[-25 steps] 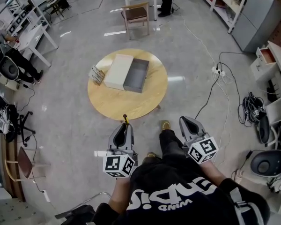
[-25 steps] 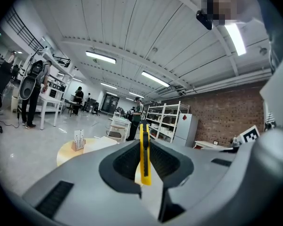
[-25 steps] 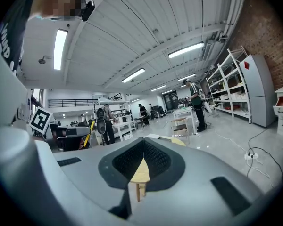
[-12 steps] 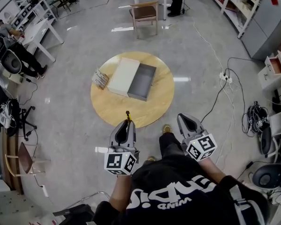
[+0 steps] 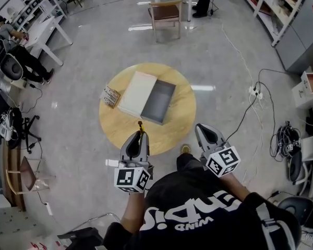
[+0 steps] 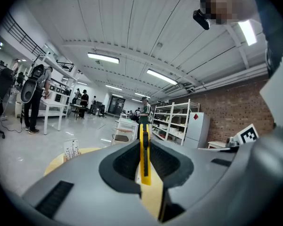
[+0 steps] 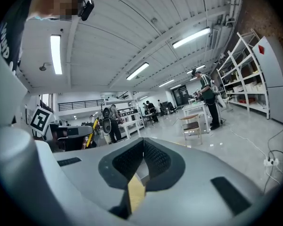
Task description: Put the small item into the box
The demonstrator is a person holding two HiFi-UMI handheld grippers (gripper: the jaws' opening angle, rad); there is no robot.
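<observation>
Left gripper [image 5: 138, 138] is clamped on the small item [image 6: 144, 157], a slim yellow thing, probably a utility knife, its tip poking out past the jaws over the near edge of the round table [image 5: 178, 126]. Right gripper [image 5: 204, 134] sits just to the right, jaws pressed together with nothing between them. Farther out on the table lies the open grey box [image 5: 158, 102], a white lid [image 5: 137, 91] touching its left side.
</observation>
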